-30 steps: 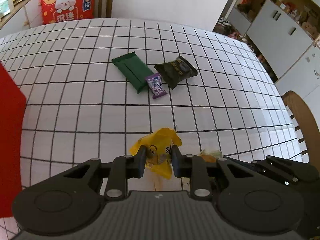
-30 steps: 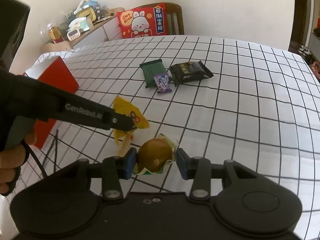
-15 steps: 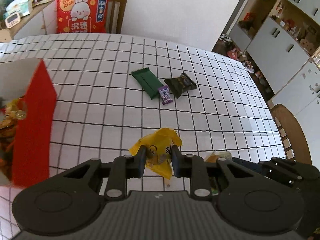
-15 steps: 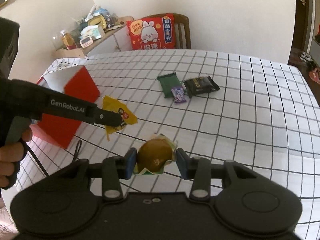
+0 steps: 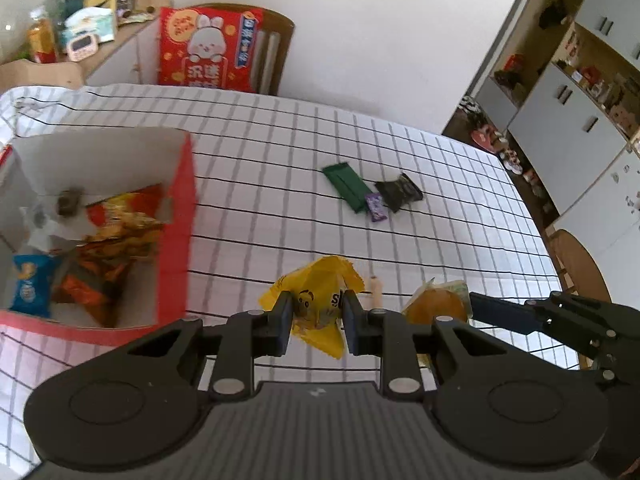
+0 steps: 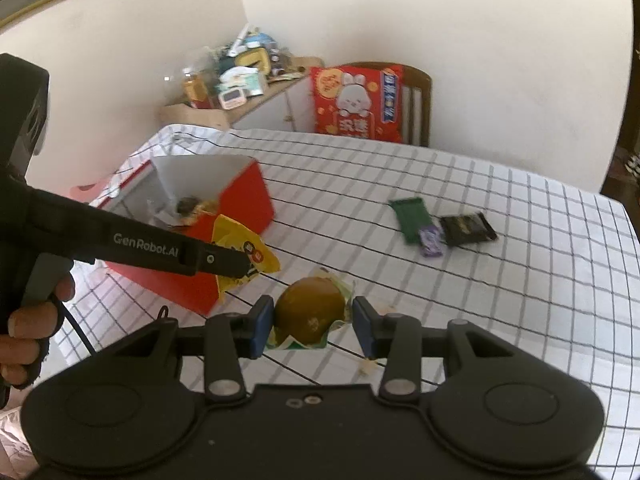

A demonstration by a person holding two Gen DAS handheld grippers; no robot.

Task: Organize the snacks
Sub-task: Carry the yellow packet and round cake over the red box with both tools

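My left gripper is shut on a yellow snack packet, held above the checked tablecloth. The same packet hangs from the left gripper's tip in the right wrist view, close to the red box. My right gripper is shut on a round brown pastry in a clear wrapper, seen also as the pastry in the left wrist view. The open red box at the left holds several snack packets. A green bar, a small purple packet and a black packet lie together on the table.
A chair with a red rabbit cushion stands at the table's far edge. A cluttered sideboard is behind the box. White cabinets and another wooden chair are to the right. A hand grips the left gripper's handle.
Both grippers have risen and swung left with their snacks. The red box has come into full view, its inside now showing, and the snacks on the table look farther off.
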